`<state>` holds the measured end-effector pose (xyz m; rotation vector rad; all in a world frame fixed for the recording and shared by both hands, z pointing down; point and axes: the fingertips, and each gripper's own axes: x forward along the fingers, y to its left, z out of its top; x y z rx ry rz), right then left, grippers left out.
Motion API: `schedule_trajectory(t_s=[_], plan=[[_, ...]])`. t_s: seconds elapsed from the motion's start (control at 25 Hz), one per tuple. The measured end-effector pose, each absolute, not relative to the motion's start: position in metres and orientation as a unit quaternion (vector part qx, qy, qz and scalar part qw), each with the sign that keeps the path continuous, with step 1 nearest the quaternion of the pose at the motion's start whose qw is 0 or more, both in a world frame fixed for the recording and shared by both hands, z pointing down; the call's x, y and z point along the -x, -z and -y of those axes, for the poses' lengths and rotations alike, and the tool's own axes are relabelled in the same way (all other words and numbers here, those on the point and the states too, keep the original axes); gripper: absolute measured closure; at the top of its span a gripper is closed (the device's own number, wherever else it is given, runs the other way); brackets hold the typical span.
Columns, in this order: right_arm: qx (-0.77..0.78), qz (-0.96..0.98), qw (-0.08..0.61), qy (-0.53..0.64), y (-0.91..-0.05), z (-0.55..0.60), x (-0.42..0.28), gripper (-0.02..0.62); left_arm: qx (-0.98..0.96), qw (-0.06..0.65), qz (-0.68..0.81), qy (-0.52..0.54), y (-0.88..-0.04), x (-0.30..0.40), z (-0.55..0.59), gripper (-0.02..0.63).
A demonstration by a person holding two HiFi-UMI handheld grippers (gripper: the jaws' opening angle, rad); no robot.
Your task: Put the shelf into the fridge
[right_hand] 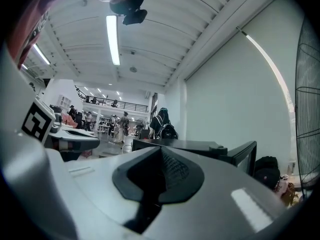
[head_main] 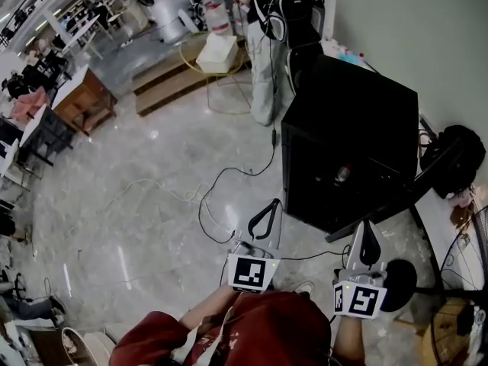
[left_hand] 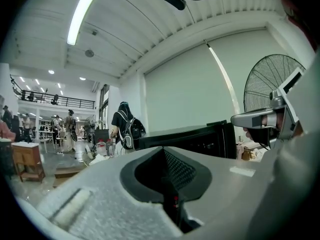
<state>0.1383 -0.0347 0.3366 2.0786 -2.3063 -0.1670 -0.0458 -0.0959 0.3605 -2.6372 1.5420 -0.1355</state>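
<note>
A black mini fridge (head_main: 351,113) stands by the wall with its door (head_main: 396,197) swung open to the right, and its inside is dark. I cannot pick out a shelf in any view. My left gripper (head_main: 274,203) is held level in front of the fridge's left corner, shut with nothing between its jaws (left_hand: 162,149). My right gripper (head_main: 367,223) hovers just before the open front, its jaws together and empty (right_hand: 161,149). From both gripper views the fridge (left_hand: 200,136) (right_hand: 190,145) lies straight ahead.
A person with a backpack (head_main: 286,21) stands behind the fridge. Black cables (head_main: 221,197) trail over the shiny floor to its left. A standing fan (left_hand: 270,79) and a black bag (head_main: 457,158) sit on the right by the wall. A wooden table (head_main: 84,97) is far left.
</note>
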Motion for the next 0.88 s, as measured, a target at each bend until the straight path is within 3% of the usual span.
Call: schedule_trajectory(t_s=[0.88], plan=[[-0.664,0.746,0.025,0.052,-0.3395,0.0396,-0.1428,0.595,0.861,0.043,-0.504,0.057,-0.36,0.0385,0.0981,0.6]])
